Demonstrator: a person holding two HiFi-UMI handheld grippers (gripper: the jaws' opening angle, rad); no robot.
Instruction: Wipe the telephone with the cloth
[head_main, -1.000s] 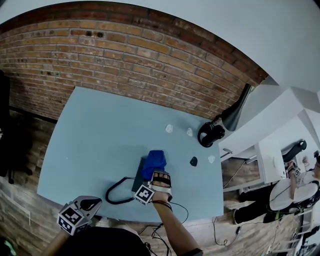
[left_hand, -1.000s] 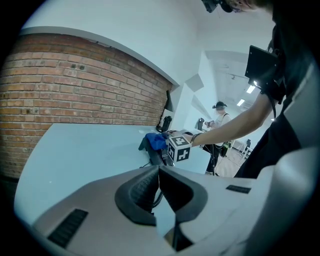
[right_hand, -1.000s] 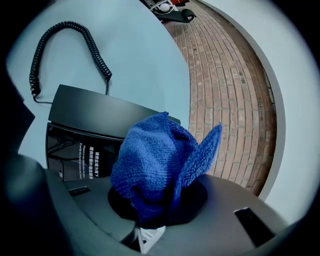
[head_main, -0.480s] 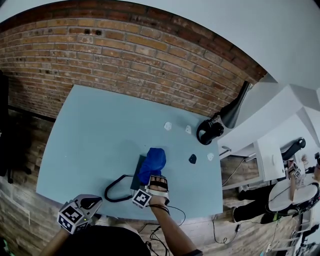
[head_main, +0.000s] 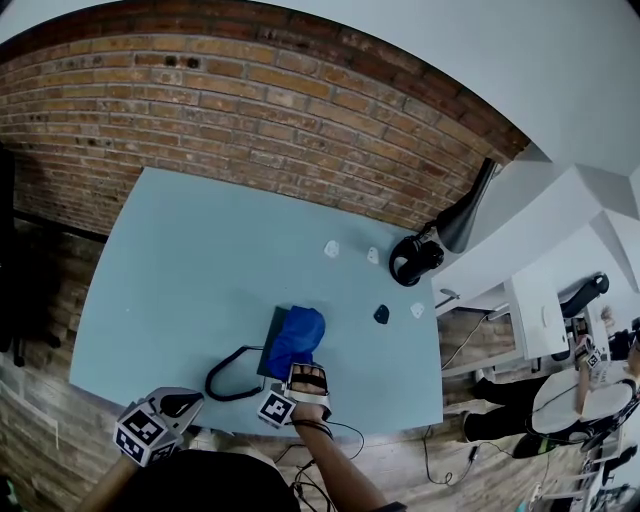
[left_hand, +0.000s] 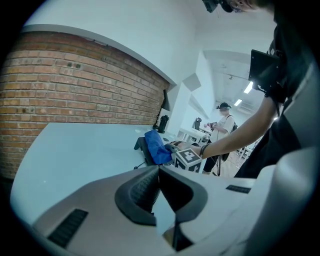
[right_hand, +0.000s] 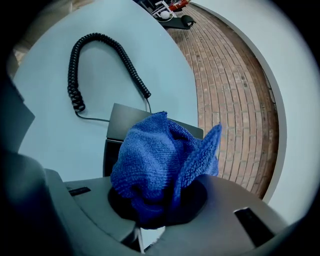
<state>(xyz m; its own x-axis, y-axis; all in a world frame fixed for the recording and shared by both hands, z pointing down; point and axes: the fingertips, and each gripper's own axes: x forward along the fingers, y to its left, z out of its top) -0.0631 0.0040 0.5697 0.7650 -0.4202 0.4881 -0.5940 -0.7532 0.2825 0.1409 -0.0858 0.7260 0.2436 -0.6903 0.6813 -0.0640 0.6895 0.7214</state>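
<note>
Wiping is judged under way. The surface (head_main: 180, 260) is mostly bare, and the telephone (head_main: 271, 338) is set close to its near edge, so little reach is needed. The cloth (right_hand: 160, 155) is bunched and clamped in the right gripper (right_hand: 160, 200) jaws, its loose bulk pushed forward onto the telephone body as a pad. The left gripper (left_hand: 159, 192) is parked off the near-left corner, jaws closed together on nothing, clear of the stroke. The coiled cord (right_hand: 80, 70) is looped aside along the near edge.
</note>
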